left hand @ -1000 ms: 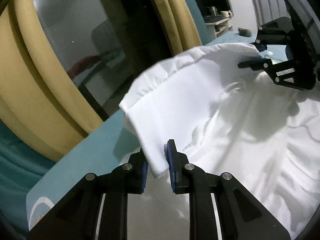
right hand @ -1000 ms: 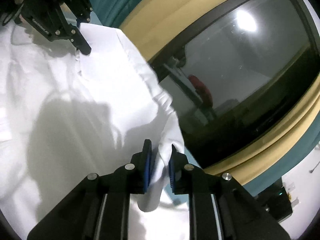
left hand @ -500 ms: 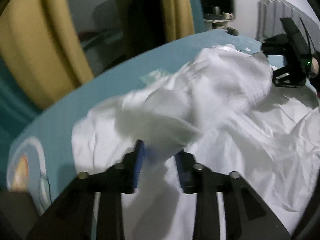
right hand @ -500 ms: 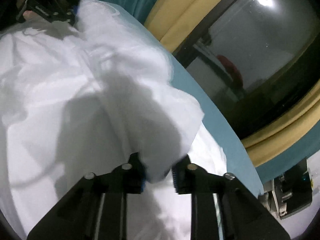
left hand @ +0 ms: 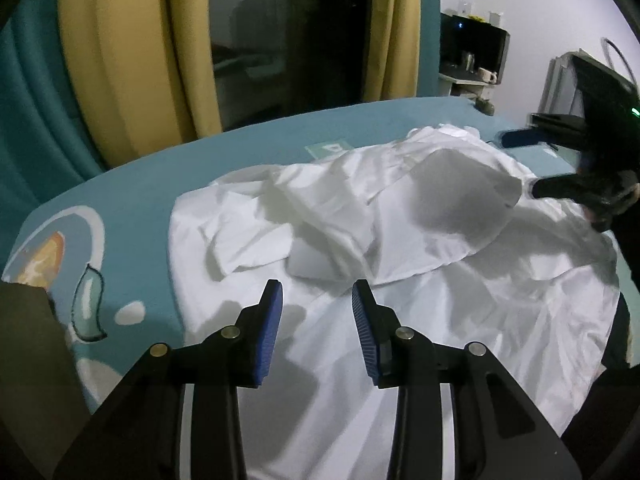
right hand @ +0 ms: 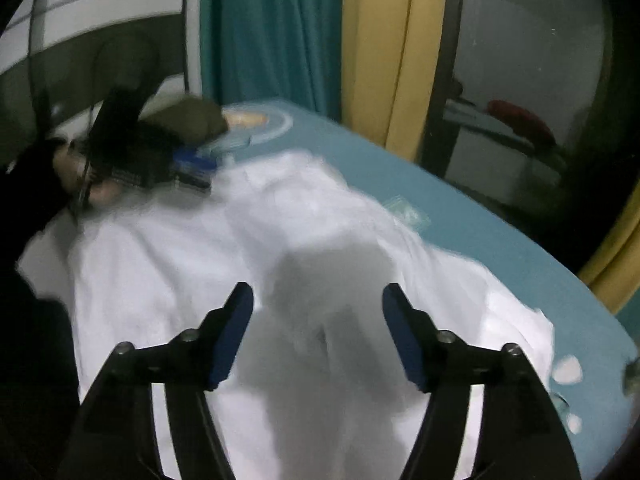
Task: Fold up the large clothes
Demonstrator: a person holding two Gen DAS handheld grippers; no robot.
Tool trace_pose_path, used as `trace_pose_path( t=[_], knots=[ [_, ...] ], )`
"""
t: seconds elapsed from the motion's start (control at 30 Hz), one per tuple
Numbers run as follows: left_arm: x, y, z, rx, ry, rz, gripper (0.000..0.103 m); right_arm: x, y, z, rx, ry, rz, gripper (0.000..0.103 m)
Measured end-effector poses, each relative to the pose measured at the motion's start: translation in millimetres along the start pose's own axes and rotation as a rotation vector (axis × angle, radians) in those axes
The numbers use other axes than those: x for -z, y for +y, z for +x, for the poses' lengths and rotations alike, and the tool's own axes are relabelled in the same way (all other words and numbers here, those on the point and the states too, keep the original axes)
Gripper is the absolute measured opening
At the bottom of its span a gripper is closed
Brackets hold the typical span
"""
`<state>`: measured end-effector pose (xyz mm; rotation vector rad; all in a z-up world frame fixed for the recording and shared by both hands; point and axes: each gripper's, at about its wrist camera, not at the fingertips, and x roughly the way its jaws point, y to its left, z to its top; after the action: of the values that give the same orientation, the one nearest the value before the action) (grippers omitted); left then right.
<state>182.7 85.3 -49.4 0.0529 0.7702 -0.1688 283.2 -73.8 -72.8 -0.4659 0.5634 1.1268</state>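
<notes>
A large white garment [left hand: 400, 248] lies crumpled on the teal bed sheet [left hand: 248, 156]; it also fills the right wrist view [right hand: 168, 264]. My left gripper [left hand: 317, 296] is open and empty just above the garment's near part. My right gripper [right hand: 318, 304] is open wide and empty above the garment. The right gripper shows at the far right of the left wrist view [left hand: 524, 160], beside the garment's far edge. The left gripper shows blurred at the left of the right wrist view [right hand: 192, 172].
Yellow and teal curtains [left hand: 120, 60] and a dark window [left hand: 288, 32] stand behind the bed. A shelf with cups [left hand: 476, 60] is at the back right. A dark olive item [right hand: 188, 120] lies near the bed's head. The sheet has a printed pattern [left hand: 80, 280].
Both grippers held the garment's edge lifted, lowered it onto the bed, then opened and let it go. The cloth now lies loose and crumpled.
</notes>
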Motion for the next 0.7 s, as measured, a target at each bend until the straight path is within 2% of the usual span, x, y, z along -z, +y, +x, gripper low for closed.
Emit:
trace_pose_path(
  t=[0.07,0.1,0.13,0.17,0.2,0.23,0.27,0.37,0.47,0.6,0.67,0.7],
  knots=[
    [0,-4,-1,0.017,-0.012,-0.013,0.039,-10,-1,33,0.099,0.048,0.009,0.068],
    [0,-4,0,0.023,-0.015,-0.023,0.039,-12,-4,49,0.12,0.062,0.03,0.068],
    [-1,-5,1,0.027,-0.018,-0.035,0.039,-12,-8,56,0.109,0.07,0.057,0.064],
    [0,-6,2,0.028,-0.021,-0.051,0.039,-11,-13,64,0.063,0.081,0.103,0.051],
    [0,-5,3,0.026,-0.021,-0.066,0.039,-10,-14,68,0.026,0.103,0.122,0.017],
    [2,-4,3,0.024,-0.022,-0.083,0.039,-9,-11,73,0.023,0.133,0.115,0.012],
    [4,-3,2,0.026,-0.022,-0.104,0.039,-6,-5,74,0.04,0.149,0.085,0.012],
    [12,1,2,0.016,-0.007,-0.142,0.039,5,12,69,-0.016,0.187,0.069,0.012],
    [25,6,-4,-0.012,0.011,-0.179,0.039,19,25,67,-0.075,0.244,0.096,0.012],
    [45,16,-21,-0.031,0.007,-0.251,0.042,27,31,53,-0.118,0.261,0.167,0.014],
    [56,22,-31,-0.061,0.006,-0.29,0.047,31,37,40,-0.096,0.246,0.171,0.033],
    [61,24,-35,-0.076,0.007,-0.304,0.047,31,38,34,-0.086,0.236,0.171,0.056]
  ],
)
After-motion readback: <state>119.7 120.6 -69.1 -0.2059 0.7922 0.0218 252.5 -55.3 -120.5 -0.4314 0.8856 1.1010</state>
